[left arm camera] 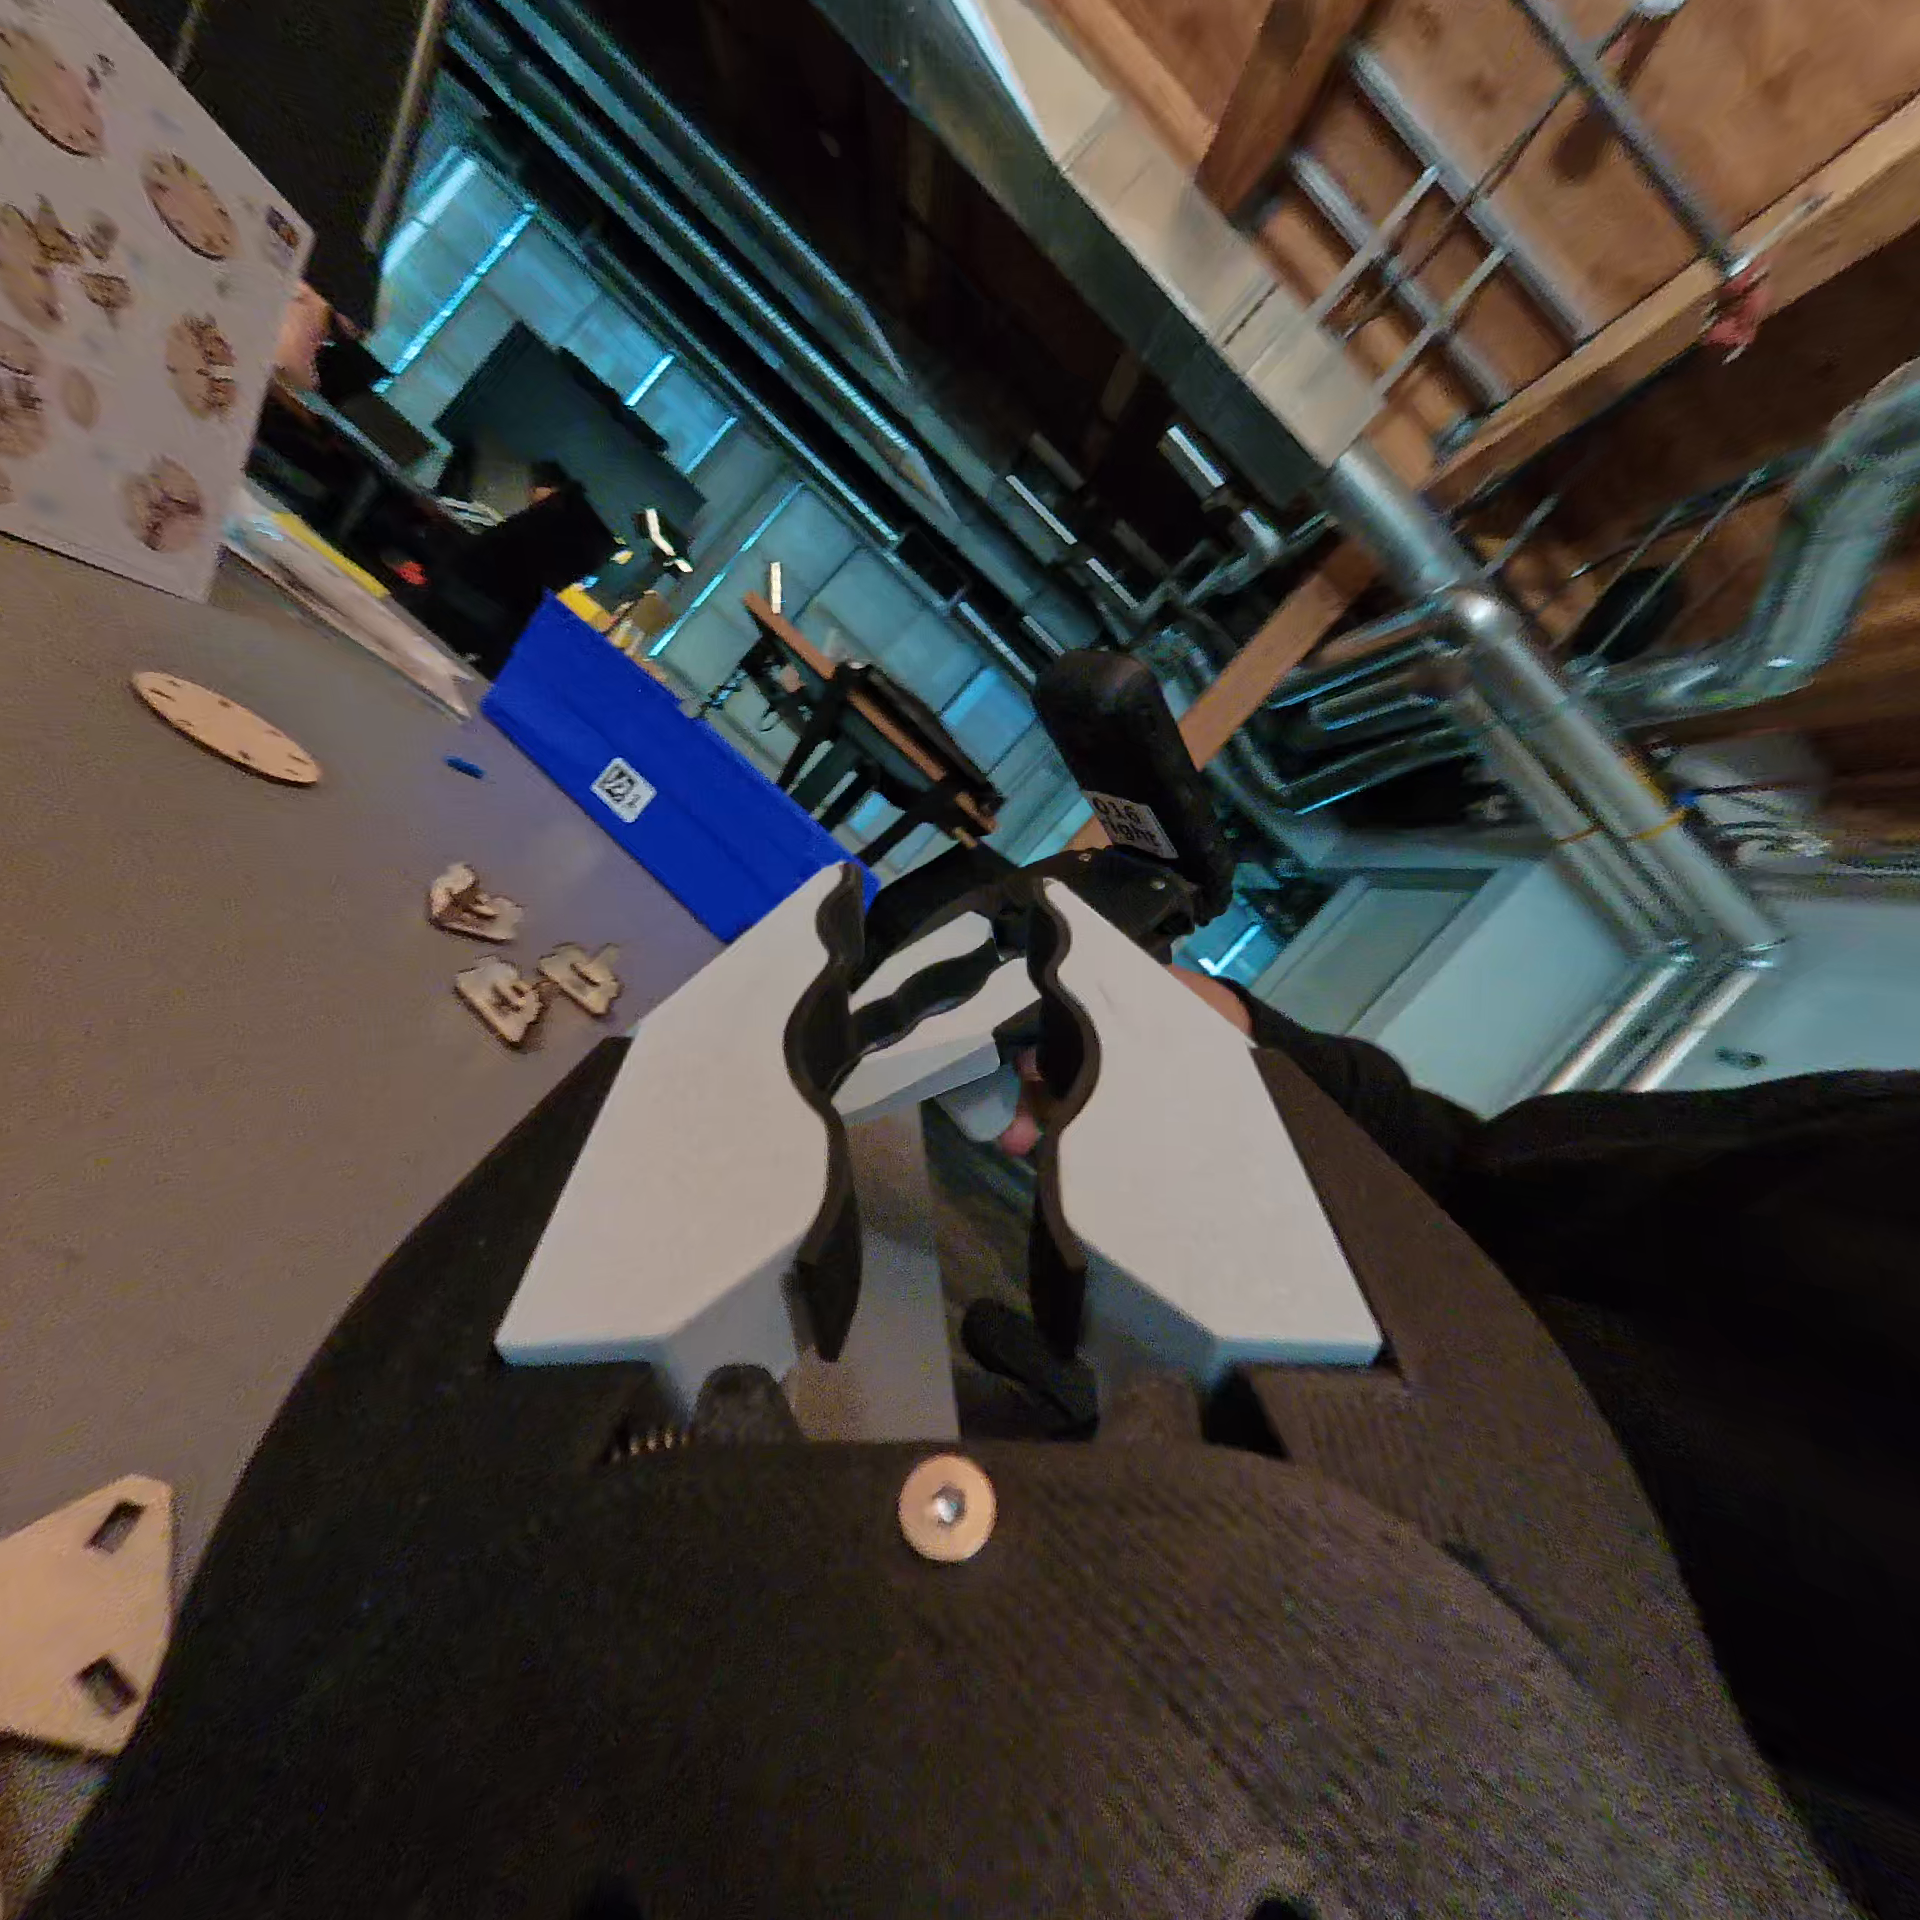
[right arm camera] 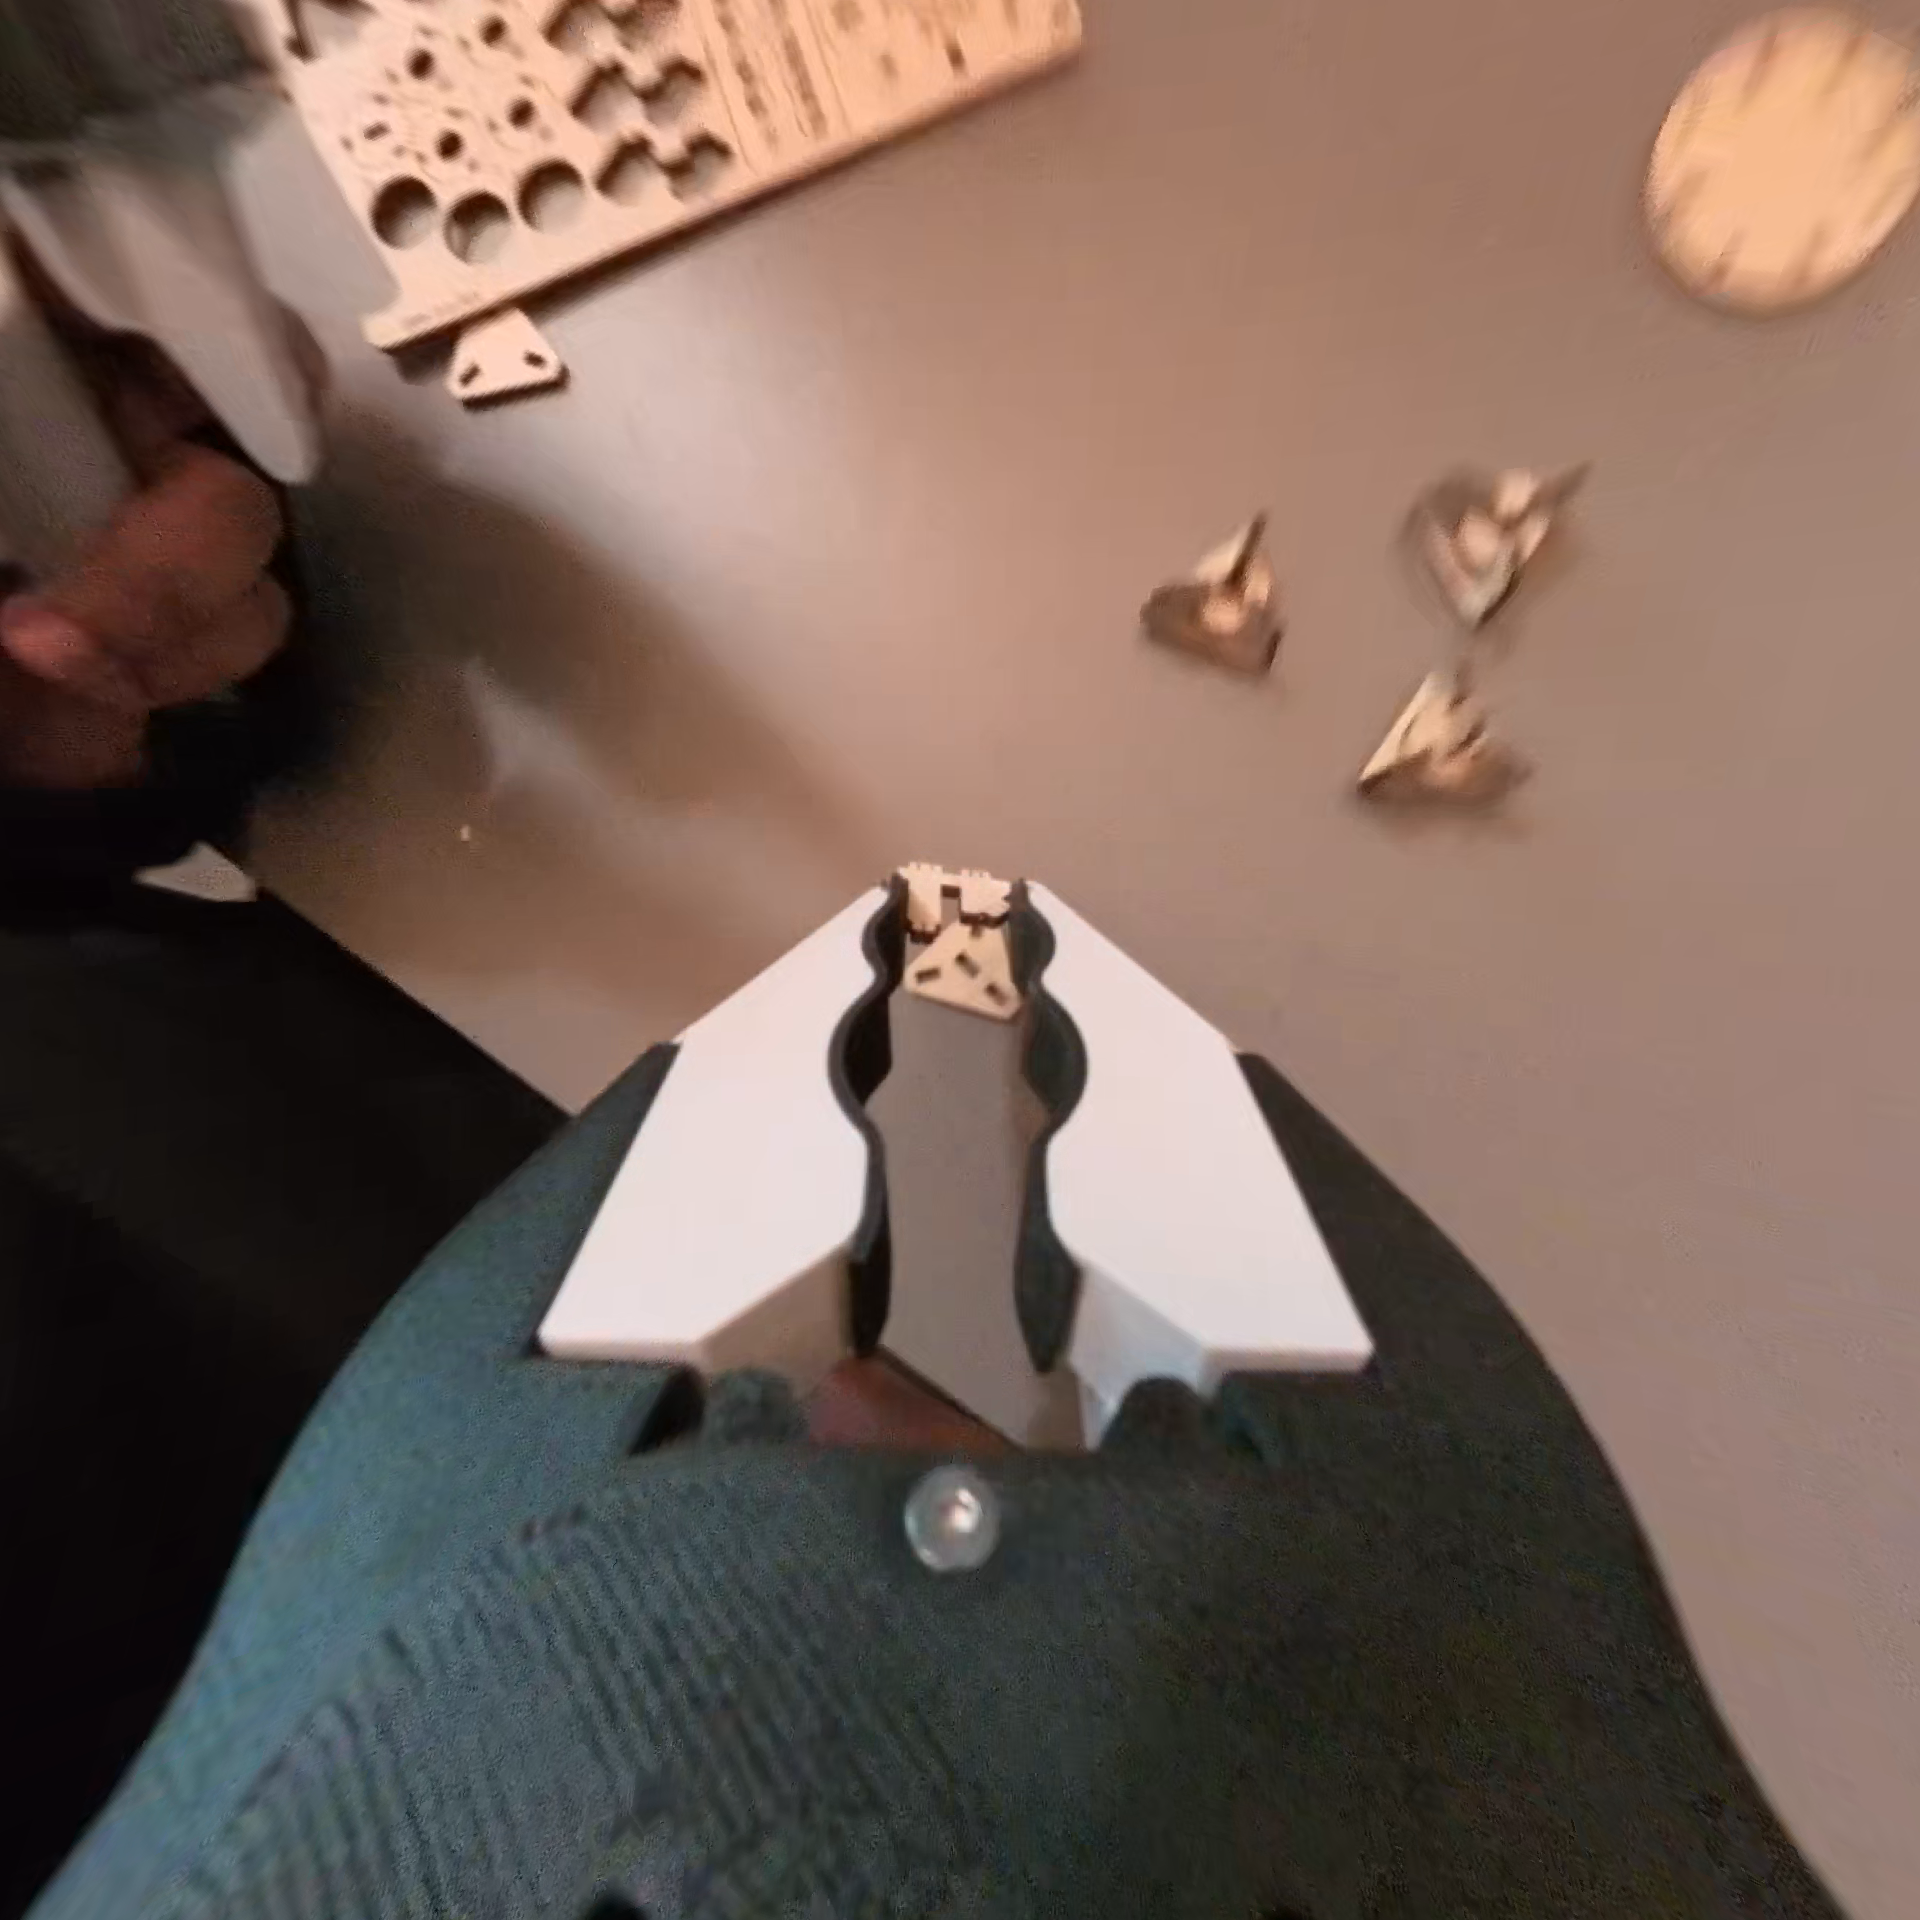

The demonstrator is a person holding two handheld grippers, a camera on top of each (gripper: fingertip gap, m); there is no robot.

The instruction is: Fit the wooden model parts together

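Observation:
My right gripper (right arm camera: 958, 896) is shut on a small wooden assembly (right arm camera: 961, 951): a slotted triangular plate with two tabbed pieces at its tip, held above the grey table (right arm camera: 1039, 520). My left gripper (left arm camera: 951, 899) is open, with nothing between its pads. It is tilted up from the table (left arm camera: 208, 1091). Through its gap I see the right gripper's white finger (left arm camera: 925, 1049) and black handle (left arm camera: 1132, 769). The left gripper also shows, blurred, at the upper left of the right wrist view (right arm camera: 156, 312), with a hand (right arm camera: 135, 623) on it.
Three small wooden assemblies (right arm camera: 1216, 603) (right arm camera: 1486, 540) (right arm camera: 1444, 748) and a round wooden disc (right arm camera: 1787, 156) lie on the table. A cut-out wooden sheet (right arm camera: 644, 135) and a loose triangular plate (right arm camera: 504, 364) lie farther off. A blue bin (left arm camera: 644, 769) and a patterned box (left arm camera: 114, 291) stand at the table's far side. One gripper's finger ends stand about 15 centimetres off the other's.

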